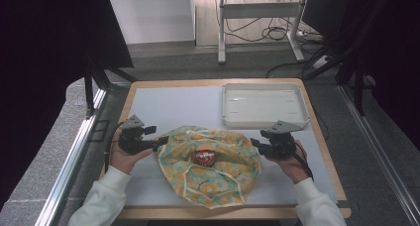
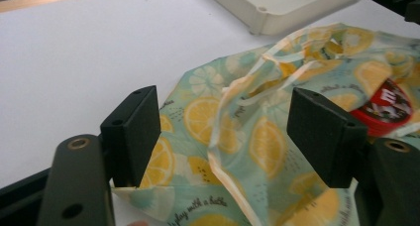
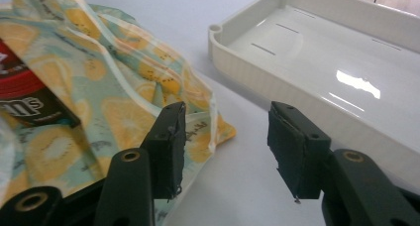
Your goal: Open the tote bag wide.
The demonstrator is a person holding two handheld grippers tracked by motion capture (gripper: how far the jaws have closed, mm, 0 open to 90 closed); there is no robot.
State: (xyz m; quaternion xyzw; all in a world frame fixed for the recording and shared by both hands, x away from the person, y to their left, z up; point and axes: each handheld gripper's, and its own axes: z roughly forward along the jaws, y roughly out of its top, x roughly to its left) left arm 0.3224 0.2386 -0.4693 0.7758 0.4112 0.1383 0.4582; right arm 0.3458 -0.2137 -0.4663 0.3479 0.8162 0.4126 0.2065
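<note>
A lemon-print cloth bag point(image 1: 210, 164) lies crumpled in the middle of the table, pale green with yellow slices. A red round candy tin point(image 1: 205, 157) rests on it near the centre. My left gripper point(image 1: 161, 141) is at the bag's left edge; its jaws stand open around a raised fold of the cloth point(image 2: 233, 137). The tin point(image 2: 384, 109) is to the right beyond that fold. My right gripper point(image 1: 253, 143) is open at the bag's right edge, with the cloth corner point(image 3: 208, 132) just left of the gap and the tin point(image 3: 25, 94) at far left.
A white shallow tray point(image 1: 262, 104) stands at the back right of the table, just beyond the right gripper; its near corner point(image 3: 218, 35) is close to the bag. The grey mat point(image 1: 168, 104) lies bare at back left.
</note>
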